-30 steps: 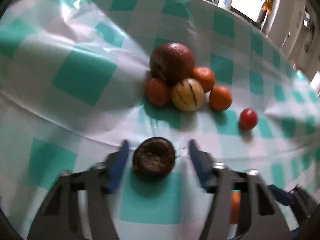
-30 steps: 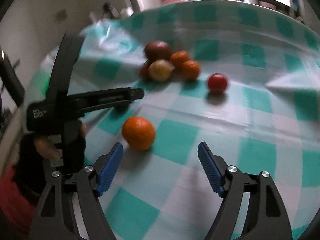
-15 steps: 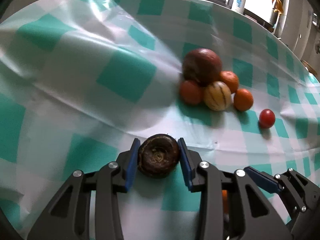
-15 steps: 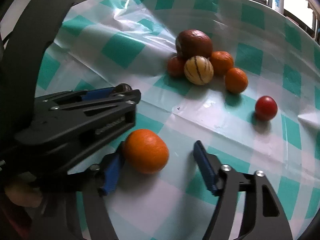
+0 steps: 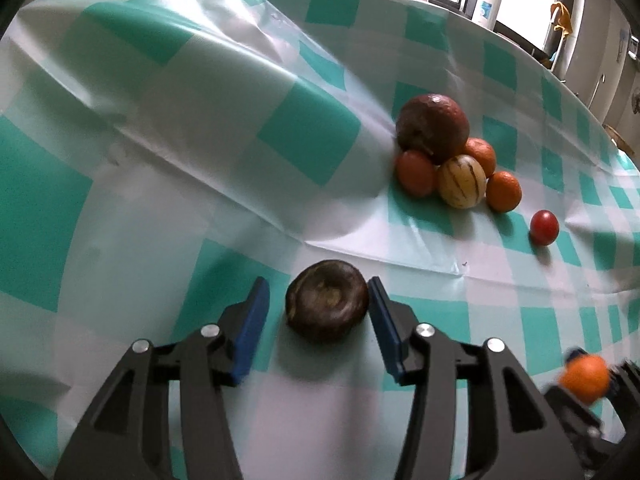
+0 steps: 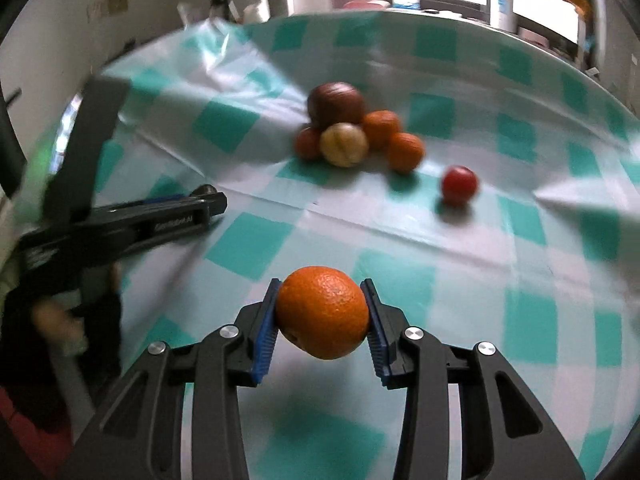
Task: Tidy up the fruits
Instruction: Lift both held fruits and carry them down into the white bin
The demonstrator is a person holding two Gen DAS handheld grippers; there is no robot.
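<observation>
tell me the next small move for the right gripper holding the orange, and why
Probably carry the orange forward to the fruit pile and set it beside the two smaller oranges there. The right gripper has just closed, both pads pressing the orange, and its shadow below suggests it is already lifted. The checked tablecloth between it and the pile looks free of obstacles.

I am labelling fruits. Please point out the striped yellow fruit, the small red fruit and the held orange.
striped yellow fruit (image 5: 461,181), left wrist view, front skin
small red fruit (image 5: 544,227), left wrist view, centre
orange (image 6: 323,312), right wrist view, front peel
</observation>
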